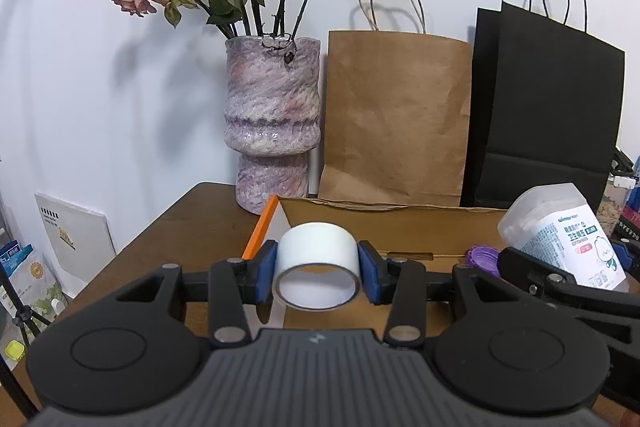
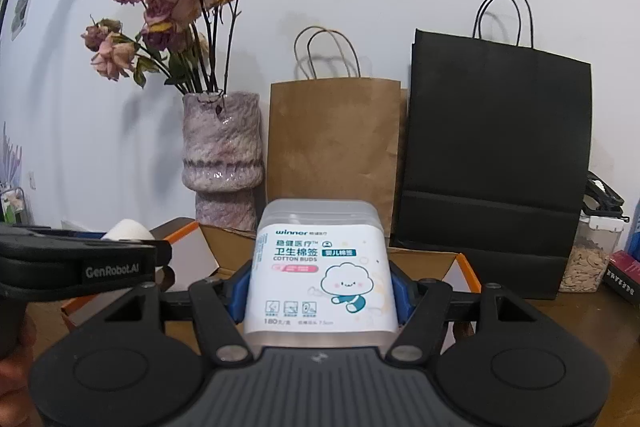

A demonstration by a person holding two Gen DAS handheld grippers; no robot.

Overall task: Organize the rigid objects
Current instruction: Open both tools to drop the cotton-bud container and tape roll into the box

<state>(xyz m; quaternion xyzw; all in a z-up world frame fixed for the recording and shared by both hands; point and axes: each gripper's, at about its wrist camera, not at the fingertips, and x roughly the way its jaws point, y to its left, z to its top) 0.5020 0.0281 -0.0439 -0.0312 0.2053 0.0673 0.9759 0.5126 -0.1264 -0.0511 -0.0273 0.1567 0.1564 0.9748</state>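
A white tape roll point(image 1: 317, 265) hangs over the open cardboard box point(image 1: 384, 223), and my left gripper point(image 1: 318, 273) is shut on it, blue pads pressing both sides. The box has an orange-edged flap point(image 1: 262, 227) at its left. My right gripper point(image 2: 319, 291) is shut on a clear cotton buds box point(image 2: 320, 267) with a white label, held above the cardboard box point(image 2: 424, 261). The cotton buds box point(image 1: 568, 239) also shows at the right of the left wrist view. A purple cap point(image 1: 482, 259) lies inside the cardboard box. The tape roll point(image 2: 128, 230) peeks out at left behind the left gripper's body.
A purple marbled vase point(image 1: 272, 119) with dried roses stands behind the box on the brown table point(image 1: 172, 239). A brown paper bag point(image 1: 394, 115) and a black paper bag point(image 1: 544, 107) lean on the wall. A clear container point(image 2: 588, 259) of flakes sits at the right.
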